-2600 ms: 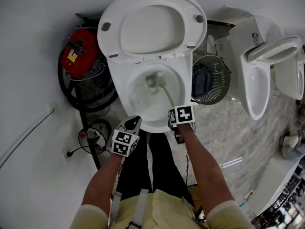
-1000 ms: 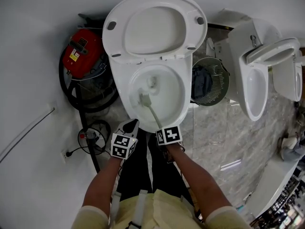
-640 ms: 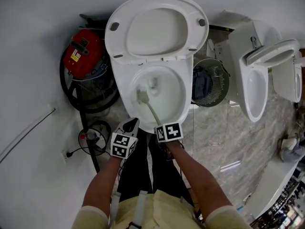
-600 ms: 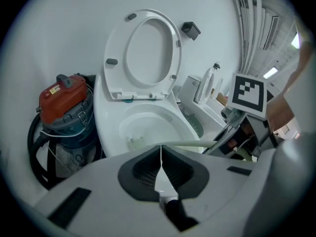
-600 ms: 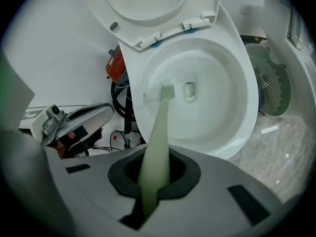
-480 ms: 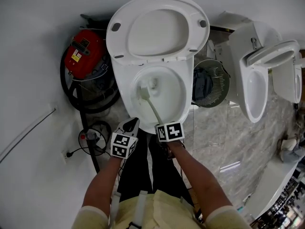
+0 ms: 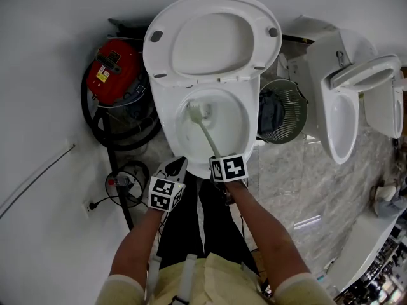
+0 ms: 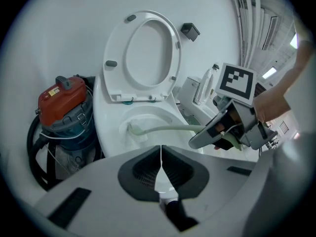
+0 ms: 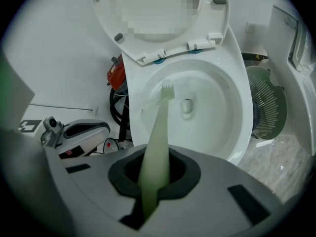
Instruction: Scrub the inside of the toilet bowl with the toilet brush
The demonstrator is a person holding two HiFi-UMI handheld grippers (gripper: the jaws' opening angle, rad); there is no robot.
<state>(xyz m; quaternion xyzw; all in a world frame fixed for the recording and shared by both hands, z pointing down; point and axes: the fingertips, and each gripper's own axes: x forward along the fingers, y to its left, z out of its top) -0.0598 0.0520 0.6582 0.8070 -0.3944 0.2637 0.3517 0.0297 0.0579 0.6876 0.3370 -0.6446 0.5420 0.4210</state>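
A white toilet bowl stands open with its seat and lid raised against the wall. My right gripper is shut on the pale green toilet brush, whose handle runs out between the jaws. The brush head rests on the bowl's far left inner wall, above the drain. My left gripper hangs shut and empty at the bowl's near left rim. From the left gripper view the brush head and the right gripper show over the bowl.
A red and grey vacuum with a black hose stands left of the toilet. A wire waste basket sits to its right, then a urinal. A cable and plug lie on the floor at left.
The brush head has swept from the bowl's far middle to the left side and back up to the far left wall. My right gripper moved left, then slightly right. The left gripper stayed still.
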